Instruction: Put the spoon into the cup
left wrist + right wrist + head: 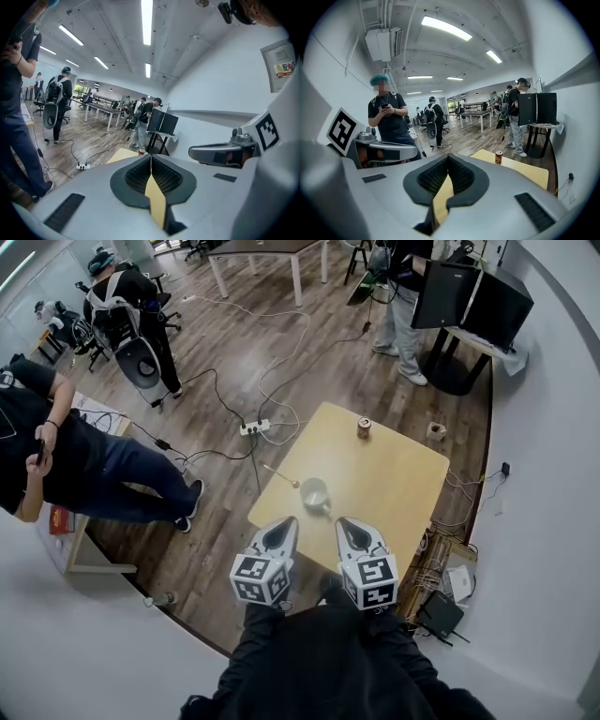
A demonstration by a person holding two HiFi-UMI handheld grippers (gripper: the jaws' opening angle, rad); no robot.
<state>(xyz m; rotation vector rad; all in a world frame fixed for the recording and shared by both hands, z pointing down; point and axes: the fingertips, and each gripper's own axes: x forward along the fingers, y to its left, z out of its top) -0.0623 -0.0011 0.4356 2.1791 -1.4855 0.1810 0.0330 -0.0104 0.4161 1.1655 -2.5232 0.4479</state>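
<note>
In the head view a pale cup stands near the front left of the light wooden table. The spoon lies on the table just left of the cup, its handle pointing away to the left. Both grippers hover over the table's near edge, short of the cup. My left gripper is shut and empty; in its own view the tips meet. My right gripper is beside it, also shut with nothing in it, its tips touching. Cup and spoon are hidden in both gripper views.
A small can stands at the table's far edge, also seen as the can. Cables and a power strip lie on the floor beyond. A person stands left; others stand by a desk. The wall runs close on the right.
</note>
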